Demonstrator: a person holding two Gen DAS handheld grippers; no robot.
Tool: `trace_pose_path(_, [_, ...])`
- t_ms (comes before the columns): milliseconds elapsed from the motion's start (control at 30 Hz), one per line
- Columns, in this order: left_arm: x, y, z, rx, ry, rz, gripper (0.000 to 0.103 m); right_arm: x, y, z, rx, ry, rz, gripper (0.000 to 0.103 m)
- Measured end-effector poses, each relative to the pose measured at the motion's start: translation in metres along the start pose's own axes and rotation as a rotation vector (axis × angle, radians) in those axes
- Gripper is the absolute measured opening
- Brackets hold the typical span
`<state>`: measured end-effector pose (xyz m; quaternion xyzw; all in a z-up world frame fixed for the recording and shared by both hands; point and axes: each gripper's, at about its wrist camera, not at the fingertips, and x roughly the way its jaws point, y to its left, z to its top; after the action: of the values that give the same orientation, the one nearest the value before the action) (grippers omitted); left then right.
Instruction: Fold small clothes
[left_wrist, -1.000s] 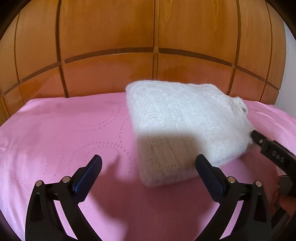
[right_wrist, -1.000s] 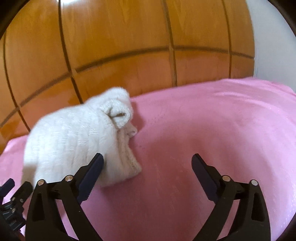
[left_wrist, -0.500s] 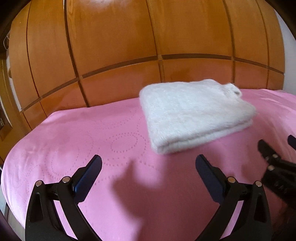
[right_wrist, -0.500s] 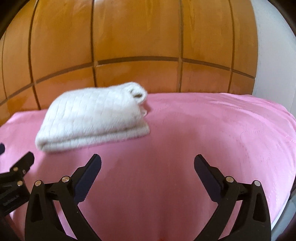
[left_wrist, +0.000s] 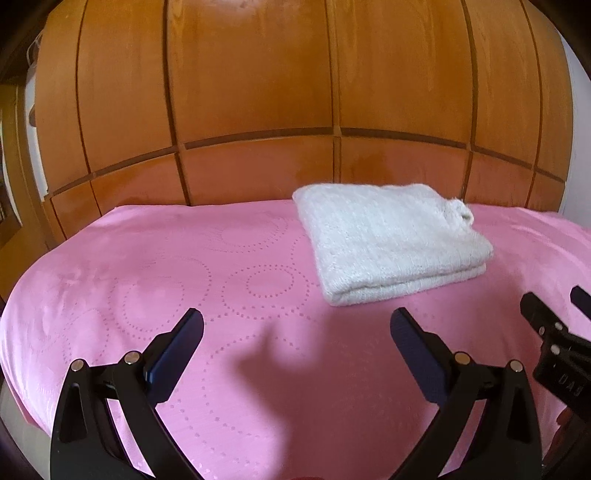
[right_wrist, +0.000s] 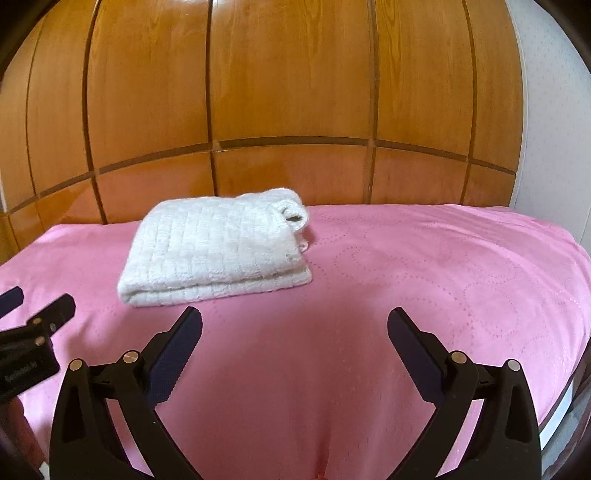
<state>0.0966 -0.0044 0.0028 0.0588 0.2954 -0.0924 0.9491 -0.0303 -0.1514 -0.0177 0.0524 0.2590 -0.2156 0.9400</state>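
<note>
Right tool (left_wrist: 554, 325) cropped at the frame edge, lettering unreadable.

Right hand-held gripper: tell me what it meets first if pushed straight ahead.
Probably the pink dotted bedspread, then the wooden panelled headboard; the folded white knit garment lies left of the open right hand-held gripper.

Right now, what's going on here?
A person holds a two-finger gripper in each hand over a pink bedspread. A white knit garment lies folded into a neat stack near the wooden headboard. The left gripper and the right gripper are both open, empty, and clear of the garment. The fold looks done.
</note>
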Motion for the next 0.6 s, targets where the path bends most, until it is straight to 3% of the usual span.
trace_pose_path(600, [-0.0062,0.0024,-0.0004,-0.026,0.008,-0.007,0.101,-0.0035,0.0015,0.0012,0.024,0.003,0.030,0.099])
